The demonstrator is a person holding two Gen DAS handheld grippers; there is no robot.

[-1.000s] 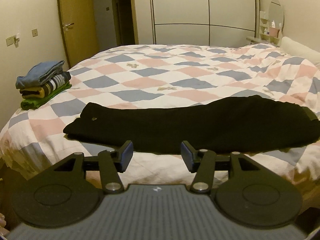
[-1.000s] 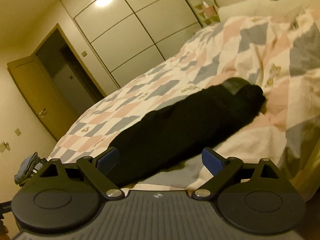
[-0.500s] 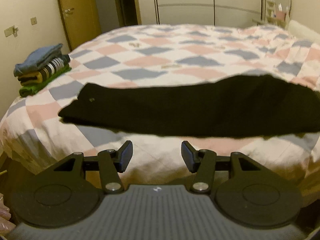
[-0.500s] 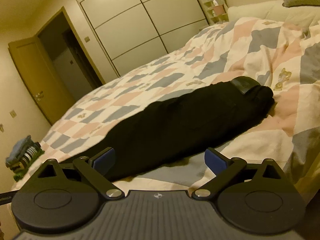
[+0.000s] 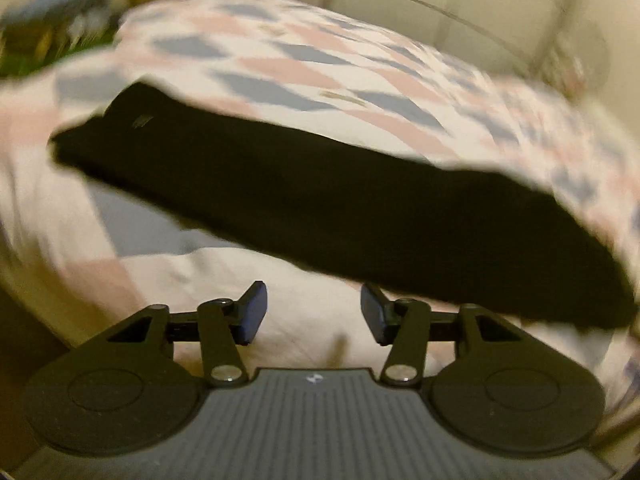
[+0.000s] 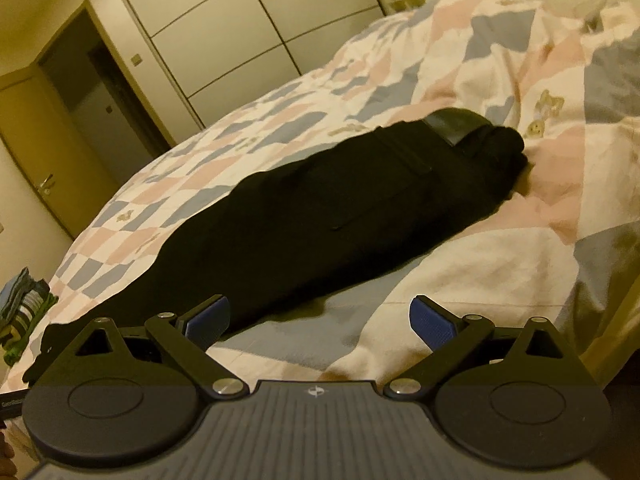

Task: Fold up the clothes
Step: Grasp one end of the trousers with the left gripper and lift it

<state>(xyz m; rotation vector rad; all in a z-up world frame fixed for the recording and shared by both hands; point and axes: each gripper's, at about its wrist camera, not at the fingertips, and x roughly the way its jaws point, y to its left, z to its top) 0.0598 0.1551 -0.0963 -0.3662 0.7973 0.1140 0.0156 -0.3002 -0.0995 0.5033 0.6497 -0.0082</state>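
Black trousers (image 6: 320,216) lie lengthwise-folded across the bed (image 6: 500,272) just beyond my fingers, both my left gripper (image 5: 310,312) and right gripper (image 6: 320,320) gaping wide and empty, so I judge each must close on an end to fold them shorter.

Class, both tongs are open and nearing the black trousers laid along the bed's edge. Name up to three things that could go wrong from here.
1. The black trousers lie close to the bed's near edge, so a clumsy pull may drag them off.
2. The quilt is soft and rumpled; the open right tongs might pinch it along with the cloth.
3. The left view is blurred by motion, so the left tongs could close off target.
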